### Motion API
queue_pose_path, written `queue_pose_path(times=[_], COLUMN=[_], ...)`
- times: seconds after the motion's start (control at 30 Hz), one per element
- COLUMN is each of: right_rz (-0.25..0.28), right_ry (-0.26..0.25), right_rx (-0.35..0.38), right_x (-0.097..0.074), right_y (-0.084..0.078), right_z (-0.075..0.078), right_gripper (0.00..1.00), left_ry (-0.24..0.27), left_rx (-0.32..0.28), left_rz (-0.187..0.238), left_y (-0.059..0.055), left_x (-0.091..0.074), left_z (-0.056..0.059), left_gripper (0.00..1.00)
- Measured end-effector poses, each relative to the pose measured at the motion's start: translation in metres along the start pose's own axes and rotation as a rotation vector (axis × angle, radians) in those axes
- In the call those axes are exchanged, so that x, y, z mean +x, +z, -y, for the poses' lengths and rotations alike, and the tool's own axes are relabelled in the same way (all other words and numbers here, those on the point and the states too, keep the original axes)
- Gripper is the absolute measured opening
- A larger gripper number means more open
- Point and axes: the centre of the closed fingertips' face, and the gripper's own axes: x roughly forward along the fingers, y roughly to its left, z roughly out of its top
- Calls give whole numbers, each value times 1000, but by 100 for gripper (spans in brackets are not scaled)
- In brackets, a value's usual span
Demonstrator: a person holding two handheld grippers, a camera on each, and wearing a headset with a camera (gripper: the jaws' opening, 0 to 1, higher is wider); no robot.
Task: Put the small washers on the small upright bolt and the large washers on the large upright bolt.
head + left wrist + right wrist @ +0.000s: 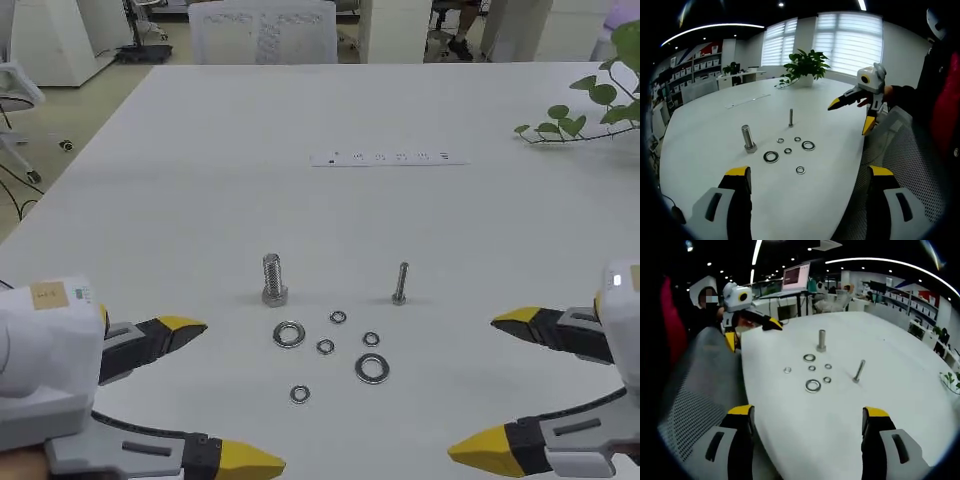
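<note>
Step in hand: first pick, no washer placed. On the desk [200, 180] stood the large bolt [274, 279], left, and the small bolt [400, 284], right, both bare. Large washers [289, 334] and small washers [338, 317] lay loose just nearer. Left gripper [243, 393] and right gripper [471, 387] had fingers spread, empty. Next move called for a fine pinch on a flat washer
</note>
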Motion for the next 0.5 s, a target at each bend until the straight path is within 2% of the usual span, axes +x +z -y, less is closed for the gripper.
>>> queue_pose_path(times=[0.5], right_rz=[-9], right_ry=[1], right_rx=[-1], right_x=[0], right_y=[-1], right_z=[-2], right_gripper=[89], left_ry=[-9], left_rx=[-2], left_rz=[4], left_y=[0], left_x=[0], left_z=[2], left_gripper=[96])
